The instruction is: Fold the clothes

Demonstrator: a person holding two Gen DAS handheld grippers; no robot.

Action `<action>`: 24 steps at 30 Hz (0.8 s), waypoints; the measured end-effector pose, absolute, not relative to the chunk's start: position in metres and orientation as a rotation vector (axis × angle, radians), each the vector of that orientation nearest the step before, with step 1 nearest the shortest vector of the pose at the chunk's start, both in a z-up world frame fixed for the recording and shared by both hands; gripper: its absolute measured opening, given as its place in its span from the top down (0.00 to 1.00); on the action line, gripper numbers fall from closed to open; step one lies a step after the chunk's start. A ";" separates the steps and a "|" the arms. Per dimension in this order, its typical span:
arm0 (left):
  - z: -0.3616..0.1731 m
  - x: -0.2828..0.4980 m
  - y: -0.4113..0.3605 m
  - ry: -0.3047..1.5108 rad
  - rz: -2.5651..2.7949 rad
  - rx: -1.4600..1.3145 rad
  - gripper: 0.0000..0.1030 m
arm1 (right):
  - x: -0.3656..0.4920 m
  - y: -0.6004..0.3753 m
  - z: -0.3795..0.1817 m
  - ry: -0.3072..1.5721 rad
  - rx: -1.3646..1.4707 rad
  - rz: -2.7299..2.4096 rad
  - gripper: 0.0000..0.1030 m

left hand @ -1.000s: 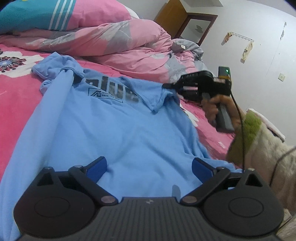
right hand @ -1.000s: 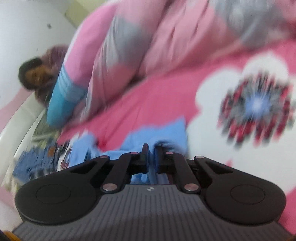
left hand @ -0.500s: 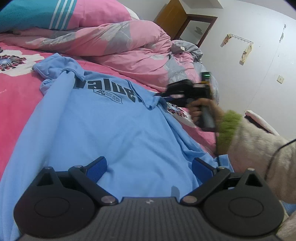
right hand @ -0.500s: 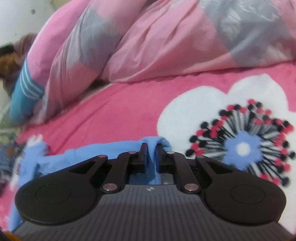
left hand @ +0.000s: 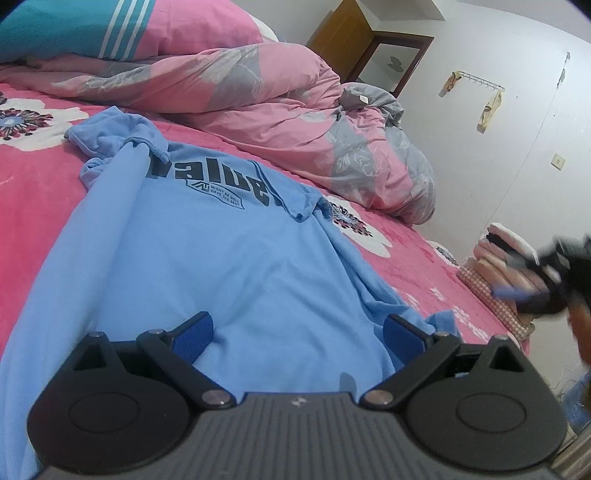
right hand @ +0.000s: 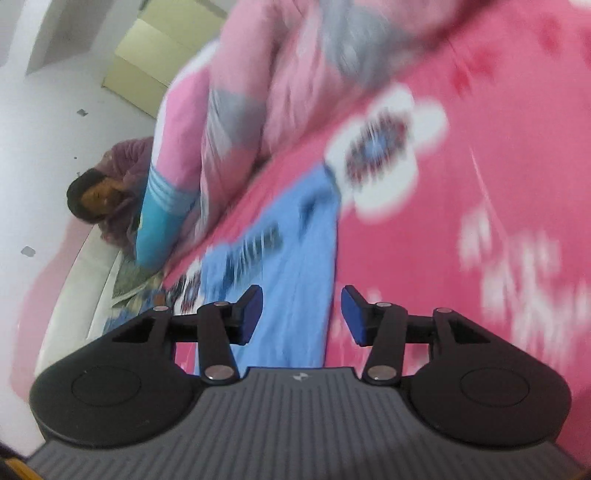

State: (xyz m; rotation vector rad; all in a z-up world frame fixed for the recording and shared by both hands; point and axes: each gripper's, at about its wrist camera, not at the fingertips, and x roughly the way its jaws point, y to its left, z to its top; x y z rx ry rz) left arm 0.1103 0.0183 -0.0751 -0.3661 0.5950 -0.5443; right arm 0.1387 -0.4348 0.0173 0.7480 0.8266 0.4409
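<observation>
A light-blue T-shirt [left hand: 221, 258] lay spread face-up on a pink bed sheet [left hand: 413, 258] printed with white flowers, its dark "value" lettering running across the chest and its hem nearest the camera. The left side of the shirt was folded inward along a straight crease, with the sleeve bunched beside the collar at the far end. The left gripper [left hand: 297, 334] hovered low over the hem, its blue-padded fingers [left hand: 194, 334] spread wide apart and holding nothing. At the right edge of that view the right gripper [left hand: 546, 280] appeared as a dark, motion-blurred shape off the bed's side, in front of a stack of folded laundry [left hand: 498, 258]. Its own camera, badly blurred, showed the right gripper [right hand: 301, 314] with its fingers parted and empty, the shirt [right hand: 295, 295] lying below and beyond them on the sheet [right hand: 480, 221]. A rumpled pink-and-grey quilt [left hand: 258, 110] was heaped along the far side of the bed, with a teal-and-pink striped pillow [left hand: 74, 29] behind it. A person [right hand: 99, 192] in a purple top sat by the wall past the pillow.
</observation>
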 end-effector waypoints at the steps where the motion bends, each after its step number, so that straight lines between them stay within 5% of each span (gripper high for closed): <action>1: -0.075 0.110 0.018 0.595 -0.544 -0.366 0.04 | 0.126 -0.425 0.010 0.829 0.731 0.448 0.55; 10: -0.076 0.110 0.019 0.590 -0.542 -0.366 0.04 | 0.065 -0.295 -0.044 0.742 -0.044 0.510 0.60; 11: -0.076 0.110 0.019 0.590 -0.542 -0.367 0.04 | 0.064 -0.291 -0.046 0.715 -0.098 0.510 0.71; 12: -0.076 0.110 0.019 0.589 -0.543 -0.368 0.04 | 0.065 -0.292 -0.043 0.695 -0.118 0.509 0.95; 20: -0.077 0.110 0.022 0.581 -0.548 -0.388 0.04 | 0.034 -0.322 0.013 0.361 -0.493 0.473 0.96; 24: -0.077 0.110 0.023 0.581 -0.549 -0.390 0.04 | 0.027 -0.325 -0.011 0.427 -0.676 0.413 0.91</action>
